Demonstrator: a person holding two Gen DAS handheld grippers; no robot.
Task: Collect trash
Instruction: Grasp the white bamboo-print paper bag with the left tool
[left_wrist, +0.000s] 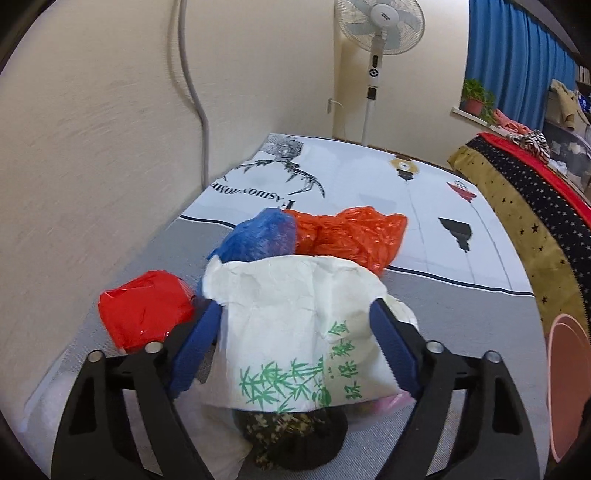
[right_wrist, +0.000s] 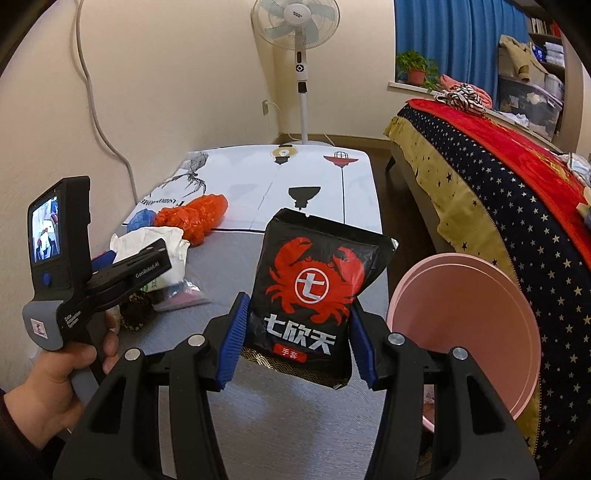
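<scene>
The crumpled white paper bag with green bamboo print (left_wrist: 295, 332) lies on the grey-and-white cloth-covered surface (left_wrist: 461, 302), between the blue pads of the left gripper (left_wrist: 295, 314), whose jaws stand open around it, not clearly pressing. The right gripper (right_wrist: 297, 339) has its jaws closed on a black crab-printed foil pouch (right_wrist: 314, 295), lifted beside a pink plastic basin (right_wrist: 461, 332). Behind the bag lie a blue plastic bag (left_wrist: 258, 236), an orange plastic bag (left_wrist: 351, 236) and a red wrapper (left_wrist: 144, 310).

Black crab-print packet (right_wrist: 312, 295) upright; crumpled white paper bag (left_wrist: 295, 332) on table.
</scene>
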